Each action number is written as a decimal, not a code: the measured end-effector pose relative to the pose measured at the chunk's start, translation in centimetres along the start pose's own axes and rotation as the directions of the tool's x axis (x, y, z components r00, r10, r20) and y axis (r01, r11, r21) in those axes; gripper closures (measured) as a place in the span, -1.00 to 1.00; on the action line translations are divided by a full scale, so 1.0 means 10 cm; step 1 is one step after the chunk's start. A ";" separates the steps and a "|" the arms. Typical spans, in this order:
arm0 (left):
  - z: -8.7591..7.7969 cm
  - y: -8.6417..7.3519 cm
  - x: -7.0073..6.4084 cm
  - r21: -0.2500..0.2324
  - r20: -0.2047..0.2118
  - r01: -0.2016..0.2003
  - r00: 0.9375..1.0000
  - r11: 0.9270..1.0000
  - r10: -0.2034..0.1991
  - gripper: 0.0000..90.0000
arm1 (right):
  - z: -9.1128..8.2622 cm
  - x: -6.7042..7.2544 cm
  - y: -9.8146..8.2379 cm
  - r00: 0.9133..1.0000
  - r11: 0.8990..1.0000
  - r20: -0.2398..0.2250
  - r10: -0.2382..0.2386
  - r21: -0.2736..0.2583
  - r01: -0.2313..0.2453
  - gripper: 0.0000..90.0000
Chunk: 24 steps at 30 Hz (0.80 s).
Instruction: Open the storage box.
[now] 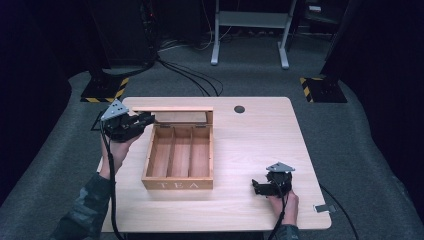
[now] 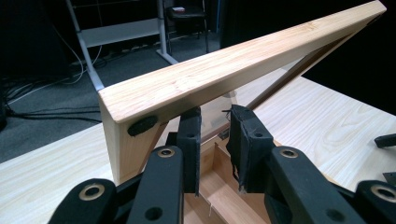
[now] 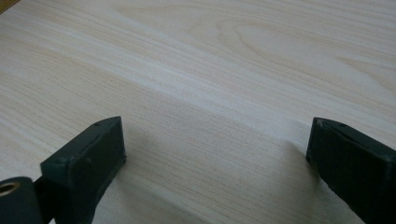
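A wooden tea box (image 1: 177,184) marked TEA sits left of the table's middle, its three compartments empty. Its glass-paned lid (image 1: 172,109) stands raised at the back. My left gripper (image 1: 142,120) is at the lid's left corner. In the left gripper view the jaws are a little apart, and the left gripper (image 2: 217,114) has its tips just under the lid's wooden rail (image 2: 233,65), not clamped on it. My right gripper (image 1: 256,187) rests low near the front right of the table. In the right gripper view the right gripper (image 3: 215,135) is wide open over bare wood.
The light wooden table (image 1: 250,145) has a dark round cable hole (image 1: 239,109) near its back edge. A small metal clip (image 1: 322,208) lies at the front right corner. Black stand bases with yellow stripes (image 1: 104,90) and white frame legs (image 1: 215,50) stand on the carpet beyond.
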<state>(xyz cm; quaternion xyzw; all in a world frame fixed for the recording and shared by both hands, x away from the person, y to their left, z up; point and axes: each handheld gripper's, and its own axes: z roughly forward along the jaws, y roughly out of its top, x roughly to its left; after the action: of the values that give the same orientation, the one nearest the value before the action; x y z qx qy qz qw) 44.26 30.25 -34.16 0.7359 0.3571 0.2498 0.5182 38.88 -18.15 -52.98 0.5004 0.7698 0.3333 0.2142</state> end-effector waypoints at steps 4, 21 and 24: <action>-0.02 -0.02 -0.01 -0.001 0.000 0.001 1.000 1.000 -0.001 0.64 | 0.00 0.00 0.00 1.000 1.000 -0.003 -0.001 0.001 0.001 -0.91; -0.14 -0.26 -0.17 -0.008 -0.001 -0.017 1.000 1.000 0.017 0.64 | 0.00 0.00 0.00 1.000 1.000 -0.002 -0.007 0.001 0.007 -0.91; -0.16 -0.32 -0.21 -0.010 -0.004 -0.022 1.000 1.000 0.022 0.64 | 0.00 0.00 0.00 1.000 1.000 -0.001 -0.007 0.001 0.007 -0.91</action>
<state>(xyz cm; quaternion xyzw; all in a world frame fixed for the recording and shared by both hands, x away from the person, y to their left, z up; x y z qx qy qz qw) 40.89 30.21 -36.62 0.7369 0.3487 0.2586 0.5182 38.87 -18.18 -52.97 0.4977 0.7717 0.3328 0.2145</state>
